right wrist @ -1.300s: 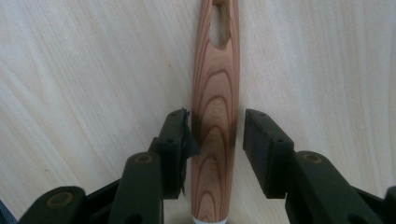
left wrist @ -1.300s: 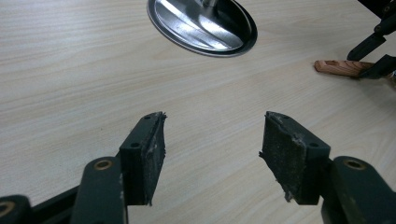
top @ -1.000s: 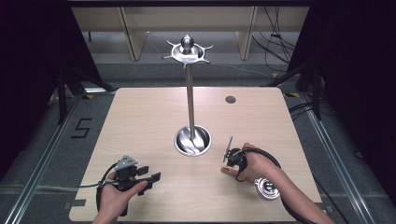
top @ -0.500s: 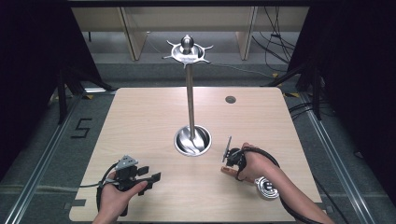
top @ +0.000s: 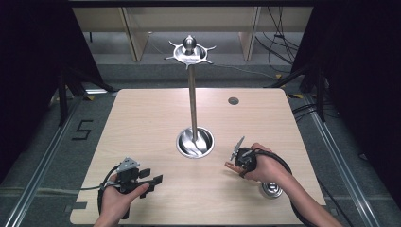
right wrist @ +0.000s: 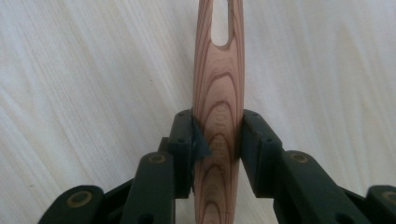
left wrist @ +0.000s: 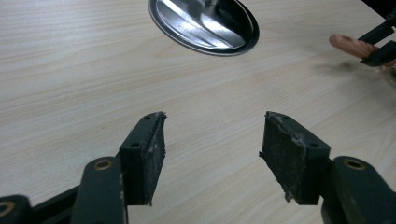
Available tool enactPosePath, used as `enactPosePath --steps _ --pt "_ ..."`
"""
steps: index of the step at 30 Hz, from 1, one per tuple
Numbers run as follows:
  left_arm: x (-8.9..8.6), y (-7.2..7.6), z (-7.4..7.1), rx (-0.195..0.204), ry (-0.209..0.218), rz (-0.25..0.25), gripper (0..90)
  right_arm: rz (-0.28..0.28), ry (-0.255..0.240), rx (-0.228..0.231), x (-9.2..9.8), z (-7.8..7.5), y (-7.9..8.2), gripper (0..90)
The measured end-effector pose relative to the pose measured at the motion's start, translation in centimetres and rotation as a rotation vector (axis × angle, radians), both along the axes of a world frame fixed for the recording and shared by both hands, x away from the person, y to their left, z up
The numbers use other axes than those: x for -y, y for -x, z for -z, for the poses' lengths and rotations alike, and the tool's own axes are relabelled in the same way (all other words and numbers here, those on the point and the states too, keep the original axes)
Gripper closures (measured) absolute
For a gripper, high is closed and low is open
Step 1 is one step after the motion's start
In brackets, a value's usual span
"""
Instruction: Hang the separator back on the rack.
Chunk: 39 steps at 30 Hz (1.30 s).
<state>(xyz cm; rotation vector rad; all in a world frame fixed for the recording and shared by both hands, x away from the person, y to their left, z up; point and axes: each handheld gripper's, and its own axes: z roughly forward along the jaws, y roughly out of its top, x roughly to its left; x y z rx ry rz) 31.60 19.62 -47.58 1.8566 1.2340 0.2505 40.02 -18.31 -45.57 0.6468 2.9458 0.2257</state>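
Closing jaws on the right gripper (right wrist: 218,135) now pinch the wooden utensil handle (right wrist: 218,107) at the table's (top: 142,123) five o'clock; little else has shifted. Left gripper (left wrist: 212,149) idles at seven, jaws spread and empty. Stiff, light, smooth wood, so grip mid-handle below the slot.

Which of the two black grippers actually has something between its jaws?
The right gripper: its jaws clamp a slotted wooden handle. The left gripper stands open above bare table.

Both grippers are black with brass-coloured pivot screws. The left gripper (top: 152,181) carries a grey three-cornered plate. Black cables trail from each
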Motion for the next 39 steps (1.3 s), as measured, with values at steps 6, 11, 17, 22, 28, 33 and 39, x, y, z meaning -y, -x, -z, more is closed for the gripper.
enactPosePath --steps 6,11,17,22,28,33,39 --pt "0.1 0.0 0.0 -0.004 0.003 0.0 38.6 0.042 -0.081 0.097 0.8 -1.3 0.6 68.3" --pt "0.0 0.0 0.0 -0.002 -0.001 -0.001 38.6 0.051 -0.124 0.147 1.3 -1.8 1.0 68.4" --pt "0.0 0.0 0.0 -0.002 -0.001 -0.002 38.6 0.103 -0.201 0.202 2.4 -2.6 1.4 68.4" --pt "0.0 0.0 0.1 -0.006 -0.01 -0.004 38.6 0.116 -0.276 0.261 3.1 -3.2 1.9 68.4" --pt "-0.1 0.0 0.0 -0.01 -0.015 -0.002 38.6 0.138 -0.322 0.316 3.6 -4.0 2.2 68.4" --pt "0.0 0.0 0.0 -0.006 -0.015 0.001 38.6 0.157 -0.357 0.352 3.8 -4.3 2.2 68.4" --pt "-0.1 0.0 0.0 0.0 -0.016 -0.006 38.6 0.167 -0.409 0.386 4.1 -5.1 2.2 68.5"
